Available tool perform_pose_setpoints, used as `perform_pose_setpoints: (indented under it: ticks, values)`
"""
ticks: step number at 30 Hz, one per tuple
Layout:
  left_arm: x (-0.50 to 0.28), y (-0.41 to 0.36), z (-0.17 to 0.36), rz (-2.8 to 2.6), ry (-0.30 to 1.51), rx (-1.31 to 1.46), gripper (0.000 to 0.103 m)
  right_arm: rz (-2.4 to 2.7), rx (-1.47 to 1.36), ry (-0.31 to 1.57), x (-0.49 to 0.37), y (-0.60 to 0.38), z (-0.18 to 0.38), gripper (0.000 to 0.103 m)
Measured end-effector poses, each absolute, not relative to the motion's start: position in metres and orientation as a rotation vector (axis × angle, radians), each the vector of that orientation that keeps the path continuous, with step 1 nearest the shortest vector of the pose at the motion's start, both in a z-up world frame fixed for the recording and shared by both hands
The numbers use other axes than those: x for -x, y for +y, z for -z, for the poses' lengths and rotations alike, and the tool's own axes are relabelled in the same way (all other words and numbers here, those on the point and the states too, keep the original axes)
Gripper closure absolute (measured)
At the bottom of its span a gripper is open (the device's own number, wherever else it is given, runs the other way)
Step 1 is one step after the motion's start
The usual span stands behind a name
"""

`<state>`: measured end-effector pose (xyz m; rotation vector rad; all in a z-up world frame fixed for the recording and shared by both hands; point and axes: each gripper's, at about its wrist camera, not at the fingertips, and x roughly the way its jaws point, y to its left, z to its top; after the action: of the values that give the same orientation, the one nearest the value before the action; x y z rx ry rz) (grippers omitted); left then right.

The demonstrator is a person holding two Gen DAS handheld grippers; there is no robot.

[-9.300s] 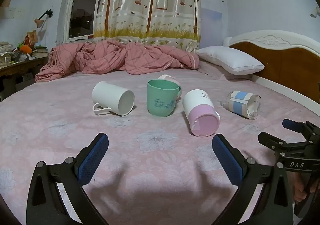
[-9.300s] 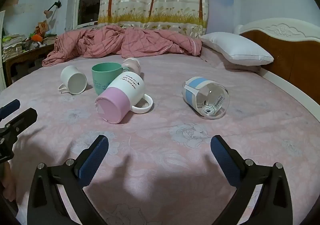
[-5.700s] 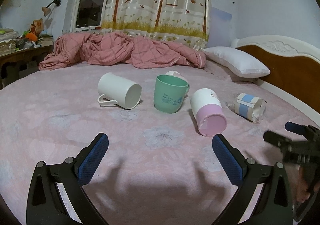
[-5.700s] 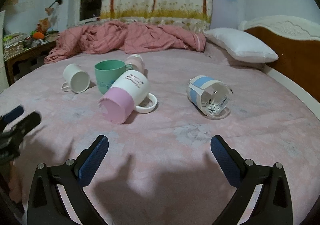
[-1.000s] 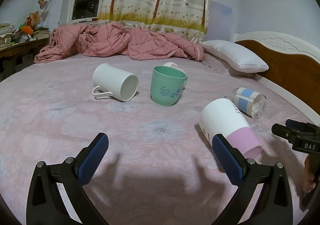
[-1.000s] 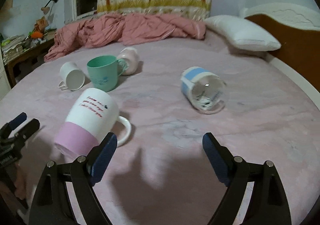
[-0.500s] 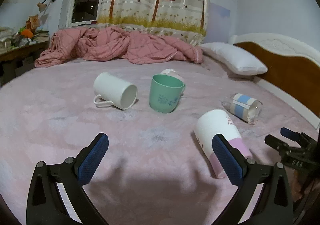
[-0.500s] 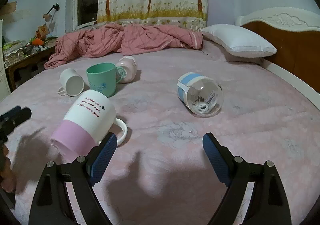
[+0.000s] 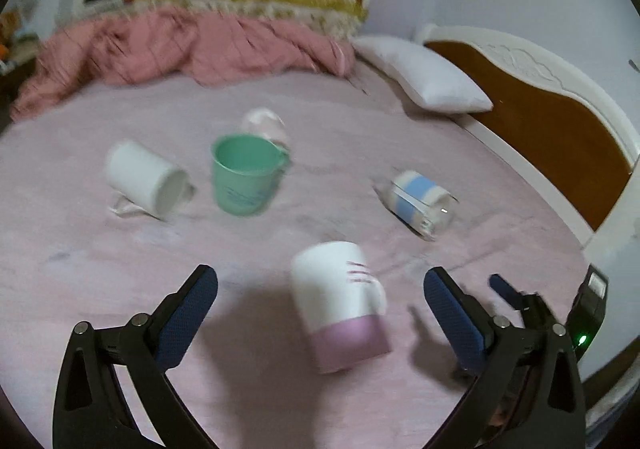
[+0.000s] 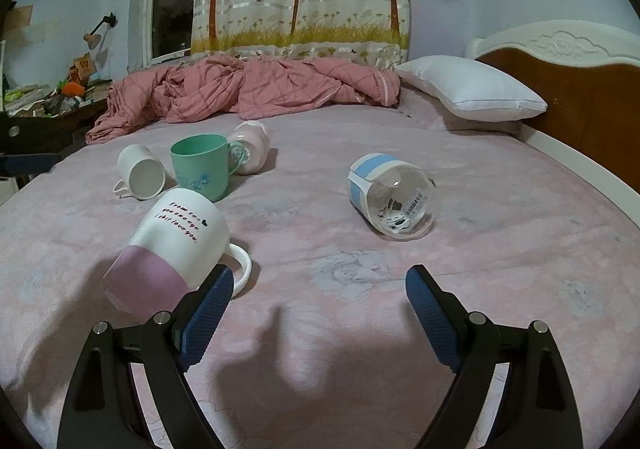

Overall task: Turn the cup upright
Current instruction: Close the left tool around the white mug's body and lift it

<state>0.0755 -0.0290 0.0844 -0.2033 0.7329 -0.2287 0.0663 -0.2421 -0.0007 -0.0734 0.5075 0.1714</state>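
Observation:
A white mug with a pink base (image 9: 340, 305) lies on its side on the pink bed sheet (image 9: 280, 389), base toward me, between the open fingers of my left gripper (image 9: 320, 297). It also shows in the right wrist view (image 10: 172, 249), handle to the right, just left of my open, empty right gripper (image 10: 318, 289). A clear glass with a blue band (image 10: 390, 195) lies on its side farther right; it also shows in the left wrist view (image 9: 422, 203).
A green mug (image 10: 202, 165) stands upright mid-bed. A white mug (image 10: 140, 171) and a pale pink cup (image 10: 250, 145) lie on their sides beside it. A pink blanket (image 10: 248, 89), a white pillow (image 10: 468, 89) and the wooden headboard (image 10: 568, 97) border the bed.
My left gripper has swung right and tilted down, so the pink-based mug now lies between its fingers. The left view is blurred by motion. The right gripper has barely moved.

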Motion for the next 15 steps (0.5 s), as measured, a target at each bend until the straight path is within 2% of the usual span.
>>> perform_pose_setpoints:
  ticks: [3, 9, 15]
  values:
    - [-0.101, -0.037, -0.073, 0.281, 0.823, 0.266, 0.022, -0.168, 0.065, 0.506, -0.067, -0.244, -0.001, 0.013]
    - [-0.139, -0.046, -0.038, 0.311, 1.014, 0.355, 0.023, -0.15, 0.029, 0.537, -0.073, -0.25, 0.003, 0.013]
    - [-0.164, -0.058, -0.015, 0.282, 1.101, 0.325, 0.017, -0.128, -0.025, 0.586, -0.084, -0.26, 0.009, 0.013]
